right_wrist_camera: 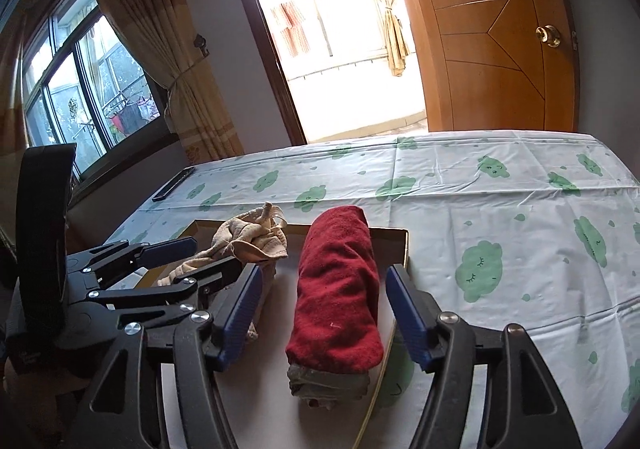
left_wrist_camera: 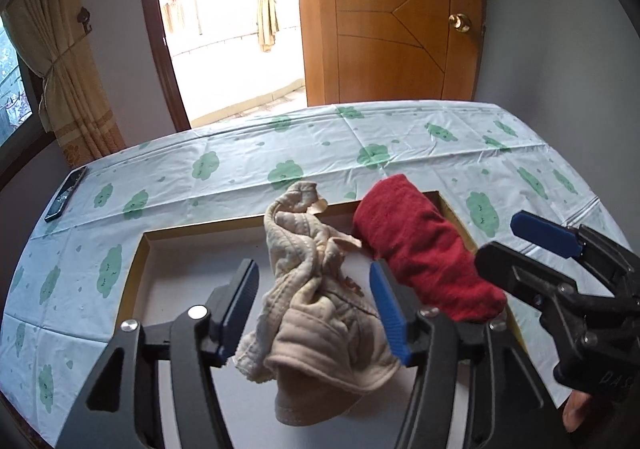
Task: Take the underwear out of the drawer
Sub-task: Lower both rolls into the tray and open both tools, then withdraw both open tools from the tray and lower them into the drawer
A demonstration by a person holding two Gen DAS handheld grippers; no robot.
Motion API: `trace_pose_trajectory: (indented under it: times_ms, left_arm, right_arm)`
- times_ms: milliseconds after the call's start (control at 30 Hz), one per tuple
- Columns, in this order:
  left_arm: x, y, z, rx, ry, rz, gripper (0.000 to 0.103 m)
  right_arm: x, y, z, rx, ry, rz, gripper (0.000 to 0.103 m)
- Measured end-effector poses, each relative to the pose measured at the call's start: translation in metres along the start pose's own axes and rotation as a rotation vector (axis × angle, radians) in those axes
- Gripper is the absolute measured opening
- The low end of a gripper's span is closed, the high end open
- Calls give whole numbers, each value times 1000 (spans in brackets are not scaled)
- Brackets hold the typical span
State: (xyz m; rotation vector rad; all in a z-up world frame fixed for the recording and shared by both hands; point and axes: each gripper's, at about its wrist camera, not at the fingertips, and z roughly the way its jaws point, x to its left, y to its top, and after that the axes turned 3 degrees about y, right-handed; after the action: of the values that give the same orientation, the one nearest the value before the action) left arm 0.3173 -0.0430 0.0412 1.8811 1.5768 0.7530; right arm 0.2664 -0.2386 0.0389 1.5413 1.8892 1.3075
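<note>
A shallow drawer (left_wrist_camera: 200, 229) with a white floor and a yellowish rim lies on the cloud-print tablecloth (left_wrist_camera: 240, 165). Crumpled beige underwear (left_wrist_camera: 316, 289) lies in it, between the blue pads of my left gripper (left_wrist_camera: 314, 309). The jaws stand apart and the left pad is clear of the cloth. A rolled red garment (right_wrist_camera: 340, 289) lies along the drawer's right side (right_wrist_camera: 402, 245), with grey cloth (right_wrist_camera: 328, 385) showing at its near end. My right gripper (right_wrist_camera: 322, 313) straddles the roll, open, with a gap on both sides. The left gripper (right_wrist_camera: 200, 257) shows beside it over the beige underwear (right_wrist_camera: 256, 237).
A dark phone (left_wrist_camera: 66, 195) lies near the table's far left edge. Beyond the table are a bright doorway (left_wrist_camera: 224, 29), a wooden door (left_wrist_camera: 392, 17) and a curtained window (right_wrist_camera: 80, 89). Bare tablecloth (right_wrist_camera: 500, 209) spreads to the right of the drawer.
</note>
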Motion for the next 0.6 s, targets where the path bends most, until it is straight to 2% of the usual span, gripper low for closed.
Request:
trace_pose_trajectory:
  times_ms: [233, 600]
  left_arm:
    - [4, -26, -28, -71, -48, -33, 62]
    - [2, -83, -73, -138, -136, -76, 65]
  right_arm:
    - [-9, -28, -33, -46, 45, 20, 76]
    - [11, -87, -96, -126, 100, -95, 83]
